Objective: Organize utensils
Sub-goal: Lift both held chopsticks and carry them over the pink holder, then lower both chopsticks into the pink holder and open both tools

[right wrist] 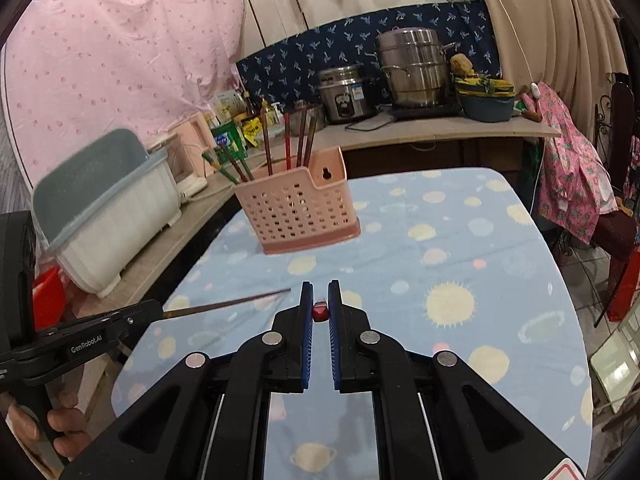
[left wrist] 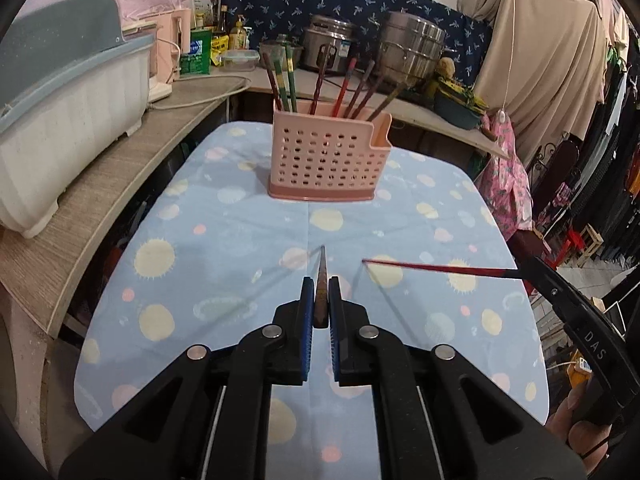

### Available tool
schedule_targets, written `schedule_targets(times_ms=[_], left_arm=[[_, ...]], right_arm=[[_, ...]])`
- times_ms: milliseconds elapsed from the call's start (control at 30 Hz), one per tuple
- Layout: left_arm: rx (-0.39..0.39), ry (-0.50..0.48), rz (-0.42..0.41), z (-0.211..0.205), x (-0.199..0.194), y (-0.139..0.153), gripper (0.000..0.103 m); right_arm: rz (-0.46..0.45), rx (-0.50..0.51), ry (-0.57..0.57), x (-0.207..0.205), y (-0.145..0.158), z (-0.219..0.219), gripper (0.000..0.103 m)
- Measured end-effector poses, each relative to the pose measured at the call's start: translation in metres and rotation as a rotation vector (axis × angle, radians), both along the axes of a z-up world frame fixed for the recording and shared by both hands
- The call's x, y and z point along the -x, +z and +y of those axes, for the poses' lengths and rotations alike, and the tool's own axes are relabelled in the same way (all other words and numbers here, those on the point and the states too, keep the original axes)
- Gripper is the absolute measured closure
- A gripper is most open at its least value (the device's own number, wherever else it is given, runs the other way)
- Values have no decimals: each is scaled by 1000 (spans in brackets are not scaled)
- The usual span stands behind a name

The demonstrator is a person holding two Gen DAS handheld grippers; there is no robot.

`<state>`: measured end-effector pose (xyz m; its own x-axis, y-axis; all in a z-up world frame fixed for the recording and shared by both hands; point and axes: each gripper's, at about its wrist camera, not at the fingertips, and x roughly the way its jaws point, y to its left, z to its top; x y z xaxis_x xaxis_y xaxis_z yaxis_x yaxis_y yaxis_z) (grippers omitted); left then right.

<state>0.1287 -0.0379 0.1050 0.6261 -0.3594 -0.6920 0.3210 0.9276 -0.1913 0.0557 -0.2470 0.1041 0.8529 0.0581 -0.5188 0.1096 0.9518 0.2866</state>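
**Both claws loaded, caddy dead ahead**

Bench (left wrist: 224,240) under the blue planet-print cloth is bare between the claws and the pink perforated caddy (left wrist: 328,156), so nothing blocks the approach. The caddy stands at the far end of the cloth, straight ahead of the left claw (left wrist: 321,300) and ahead-left of the right claw (right wrist: 320,306). Left looks the better lined up.

The caddy already carries a bunch of chopsticks (left wrist: 340,84) leaning out at the top; those are what incoming tips could snag on.

Left claw is clenched on a brown chopstick (left wrist: 321,276), long axis running along the fingers, tip pointing at the caddy. Right claw is clenched on a red chopstick (left wrist: 436,267), which sticks out sideways toward the left claw; its own camera only sees the red butt end (right wrist: 320,314).

Judgement: both sticks are clear of the cloth, and each needs tipping upright before dropping in.

White dish-rack bin (left wrist: 60,120) sits on the side counter, out of the way.
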Motion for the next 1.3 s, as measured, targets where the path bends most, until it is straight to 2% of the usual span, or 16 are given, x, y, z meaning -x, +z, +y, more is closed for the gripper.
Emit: schedule_targets(times_ms=[567,700,1000,1133,1300], left_arm=[[14,34,-165,-18,-83,80,96],[26,34,-219,-21,-98,108,96],[120,99,-358,-22,-152,181,96],[127,126,-391,-26,-176,191,96],[103,140,-355,-33,-203,176,96]], right_arm=[[-177,34,-8,-84,75,-18,96],[-218,-10,13,-107,97,-23,96],[-354,-45,6,-176,168,-32,96],[-373,-53,-11,-207,182,-36,96],[-337,-49,-24,-236,166,-36,96]])
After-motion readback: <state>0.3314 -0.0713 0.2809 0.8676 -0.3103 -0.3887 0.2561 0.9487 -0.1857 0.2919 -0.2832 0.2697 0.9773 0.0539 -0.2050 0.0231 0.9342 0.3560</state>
